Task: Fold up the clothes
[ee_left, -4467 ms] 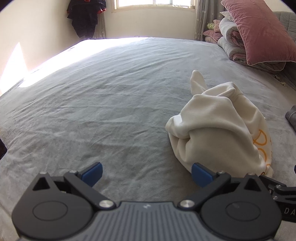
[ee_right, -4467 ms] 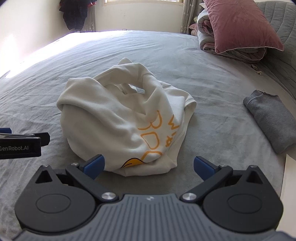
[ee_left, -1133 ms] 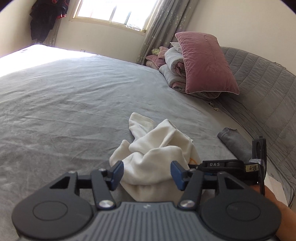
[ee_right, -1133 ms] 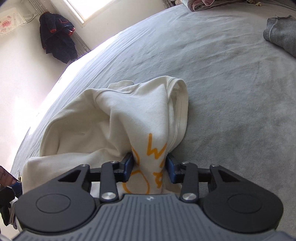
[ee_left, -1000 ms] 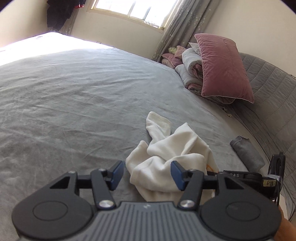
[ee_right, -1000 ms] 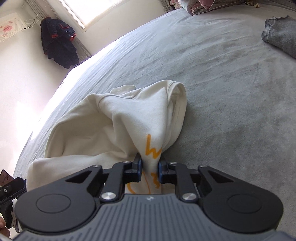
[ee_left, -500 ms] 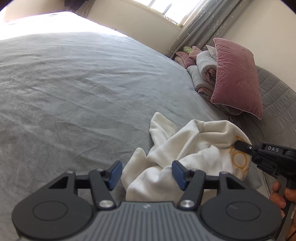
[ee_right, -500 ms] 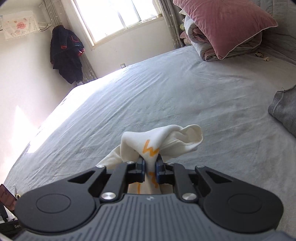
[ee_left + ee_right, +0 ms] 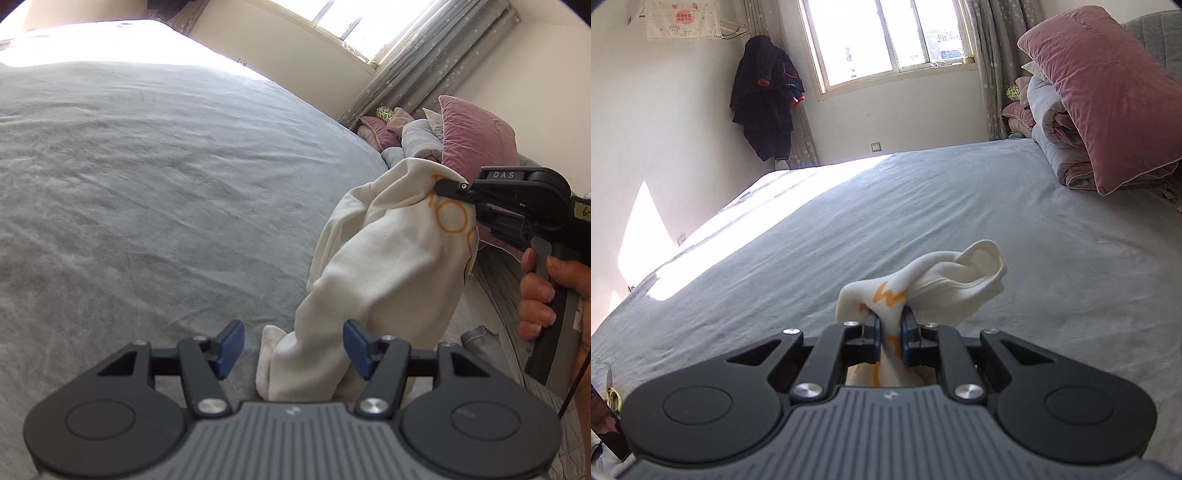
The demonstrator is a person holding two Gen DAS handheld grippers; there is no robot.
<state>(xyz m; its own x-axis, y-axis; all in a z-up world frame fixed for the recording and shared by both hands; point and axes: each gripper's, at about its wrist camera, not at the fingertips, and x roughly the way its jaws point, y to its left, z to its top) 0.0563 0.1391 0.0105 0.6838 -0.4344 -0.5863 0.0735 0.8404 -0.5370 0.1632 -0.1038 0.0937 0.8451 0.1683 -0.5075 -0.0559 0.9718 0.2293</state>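
Right tool point(image 9: 889, 330) clamped on the white shirt point(image 9: 388, 266), lifted above the bed point(image 9: 147, 177). Left tool point(image 9: 293, 345) low, level, blue pads apart, straddling the shirt's hanging end.

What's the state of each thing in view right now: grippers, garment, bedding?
right gripper: shut on the cream sweatshirt, lifting it.
left gripper: open, hanging cloth between its fingers, not pinched.
cream sweatshirt: bunched, unfolded, hanging from the right gripper.
pink pillow: leaning on the rolled quilt.
dark jacket: hanging in the corner.
bed sheet: spread, lightly wrinkled.
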